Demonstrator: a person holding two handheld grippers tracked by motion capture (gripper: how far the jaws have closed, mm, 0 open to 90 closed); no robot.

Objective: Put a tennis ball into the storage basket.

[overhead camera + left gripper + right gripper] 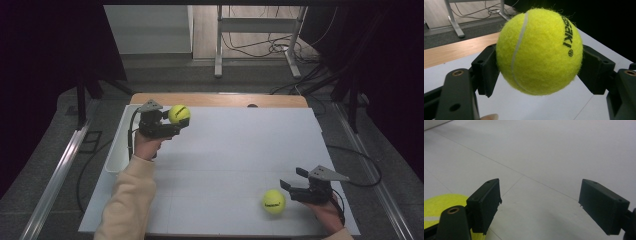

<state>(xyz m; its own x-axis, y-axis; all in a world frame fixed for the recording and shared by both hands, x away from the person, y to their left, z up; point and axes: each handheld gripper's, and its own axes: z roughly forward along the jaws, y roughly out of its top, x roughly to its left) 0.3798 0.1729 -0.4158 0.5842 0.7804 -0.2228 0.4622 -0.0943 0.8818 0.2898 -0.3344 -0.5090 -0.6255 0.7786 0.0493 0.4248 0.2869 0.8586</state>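
Holding one tennis ball point(179, 113) clamped between the jaws of my left gripper point(167, 125), lifted near the desk's far left corner beside the white bin point(118, 150), I should keep it squeezed until it's over the bin. My right gripper point(295, 181) rests open just beside the second ball point(273, 201) near the front edge.

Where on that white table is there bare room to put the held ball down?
The wide white middle of the table, between the left hand-held gripper holding a tennis ball and the second ball, is bare. It is crowded by the right hand-held gripper and the white bin.
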